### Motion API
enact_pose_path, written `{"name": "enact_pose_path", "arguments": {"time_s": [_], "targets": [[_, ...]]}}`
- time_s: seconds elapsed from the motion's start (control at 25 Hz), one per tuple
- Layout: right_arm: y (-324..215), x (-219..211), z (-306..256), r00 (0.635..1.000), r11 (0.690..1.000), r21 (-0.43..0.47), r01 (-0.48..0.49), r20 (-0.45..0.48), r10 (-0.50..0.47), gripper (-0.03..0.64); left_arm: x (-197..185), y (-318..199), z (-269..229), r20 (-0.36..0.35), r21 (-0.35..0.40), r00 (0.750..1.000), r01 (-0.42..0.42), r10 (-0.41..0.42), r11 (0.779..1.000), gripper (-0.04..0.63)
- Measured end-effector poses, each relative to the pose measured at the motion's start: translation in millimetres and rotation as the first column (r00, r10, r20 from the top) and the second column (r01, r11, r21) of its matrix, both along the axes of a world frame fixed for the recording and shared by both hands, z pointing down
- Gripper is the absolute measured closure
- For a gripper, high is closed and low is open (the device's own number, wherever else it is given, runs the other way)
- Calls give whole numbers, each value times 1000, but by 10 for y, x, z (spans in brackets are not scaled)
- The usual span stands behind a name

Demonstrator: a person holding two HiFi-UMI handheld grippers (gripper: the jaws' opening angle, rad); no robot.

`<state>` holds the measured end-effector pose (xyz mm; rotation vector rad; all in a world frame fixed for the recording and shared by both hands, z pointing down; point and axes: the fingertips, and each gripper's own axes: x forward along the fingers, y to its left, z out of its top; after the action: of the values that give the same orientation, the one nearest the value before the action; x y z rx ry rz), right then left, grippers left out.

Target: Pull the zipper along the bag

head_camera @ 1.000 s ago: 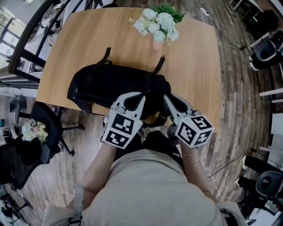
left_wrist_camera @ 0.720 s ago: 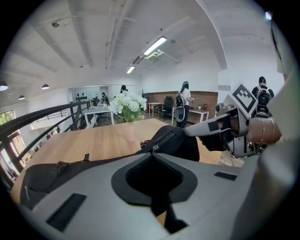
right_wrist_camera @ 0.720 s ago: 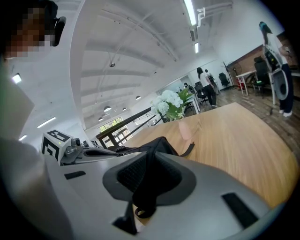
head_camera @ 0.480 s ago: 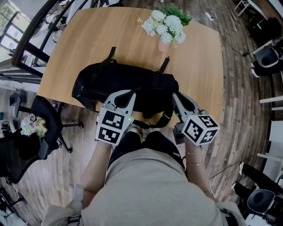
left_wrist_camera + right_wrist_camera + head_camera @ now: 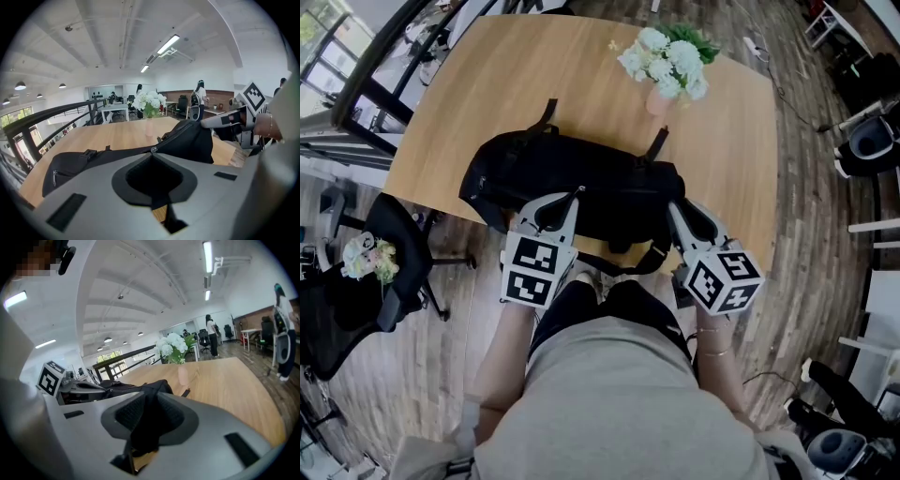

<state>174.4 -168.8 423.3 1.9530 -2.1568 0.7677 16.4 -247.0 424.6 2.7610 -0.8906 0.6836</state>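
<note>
A black duffel bag (image 5: 581, 178) lies lengthwise on the wooden counter (image 5: 487, 84), close to the edge nearest the person. A pink vase (image 5: 658, 101) of white flowers (image 5: 670, 61) stands on the counter just beyond the bag's right end. The left gripper (image 5: 576, 193) reaches onto the bag's near side around the middle of its length. Its jaws are closed tip to tip on the small metal zipper pull (image 5: 151, 150) that sits on the bag's top seam. The right gripper (image 5: 674, 208) is at the bag's right end. Its jaws have just been opening and stand partly apart. A bunched fold of the bag's black fabric fills the gap between them and touches both ribbed pads. From the bag's near side a dark strap (image 5: 628, 265) loops down past the counter edge, between the two grippers.
</note>
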Motion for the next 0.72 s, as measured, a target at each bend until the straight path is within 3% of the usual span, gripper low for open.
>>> {"name": "enact_pose_path", "arguments": {"time_s": [0.12,0.28,0.56,0.72], "targets": [[-56,-22,-74,987,999,-16,28,-160,-30,500,3,8,-42,-13,14,1000,-3,3,1000,575],[-161,-140,-290,929,994,-6,111,-355,-106,490,9,27,-97,-33,25,999,-18,19,1000,575],[-467,-814,-371,835,934,-31,355,-438,-332,476,30,29,-155,-39,38,999,-36,38,999,577],[-601,-1117,-328,752,879,-93,467,-480,-451,472,33,15,-154,-29,41,998,-49,51,998,577]]}}
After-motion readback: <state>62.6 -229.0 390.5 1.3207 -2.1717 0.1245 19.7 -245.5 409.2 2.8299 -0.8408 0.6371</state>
